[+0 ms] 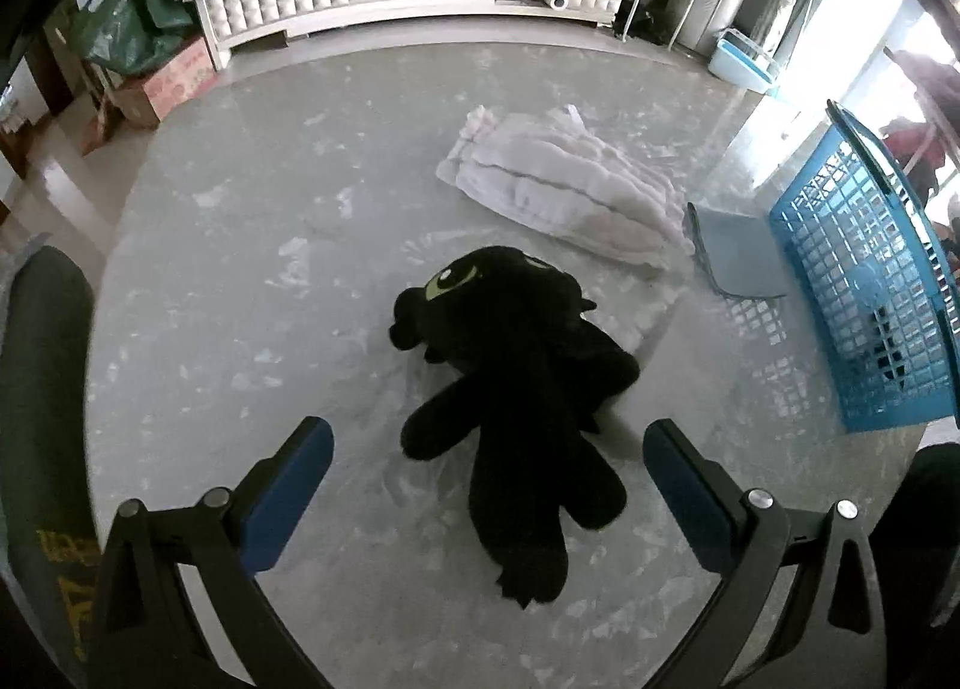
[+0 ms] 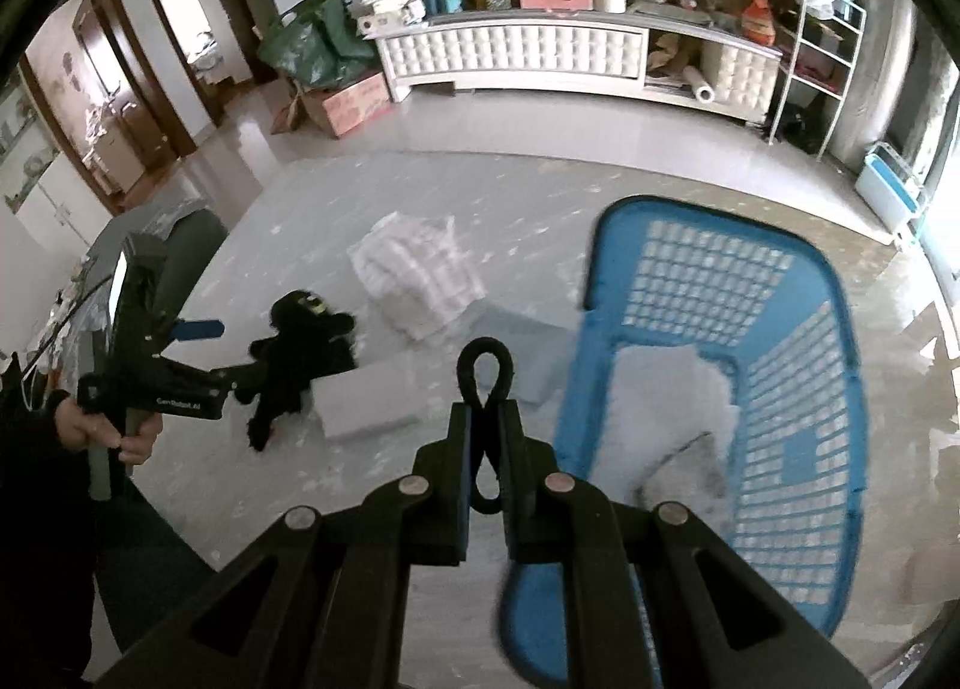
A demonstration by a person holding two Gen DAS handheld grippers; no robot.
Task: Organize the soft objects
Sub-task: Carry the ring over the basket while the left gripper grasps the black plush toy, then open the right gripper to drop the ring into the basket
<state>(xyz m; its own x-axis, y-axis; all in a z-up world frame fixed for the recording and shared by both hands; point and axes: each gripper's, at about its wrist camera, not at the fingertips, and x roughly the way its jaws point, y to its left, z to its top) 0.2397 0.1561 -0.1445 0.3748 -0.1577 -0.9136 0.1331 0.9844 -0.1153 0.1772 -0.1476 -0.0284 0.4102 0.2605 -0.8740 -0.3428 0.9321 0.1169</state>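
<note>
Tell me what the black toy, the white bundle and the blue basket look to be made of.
Black toy: plush fabric, matte and fuzzy, with limp stuffed limbs.
White bundle: probably fleece or quilted cloth, with soft puffy ridges.
Blue basket: most likely moulded plastic, with a rigid lattice of square holes and a smooth rim.

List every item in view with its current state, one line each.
left gripper: open, fingers either side of the plush's leg
right gripper: shut on black loop
black plush toy: lying on table
white quilted fabric: folded, on table
blue basket: upright, white fluffy item inside
</note>
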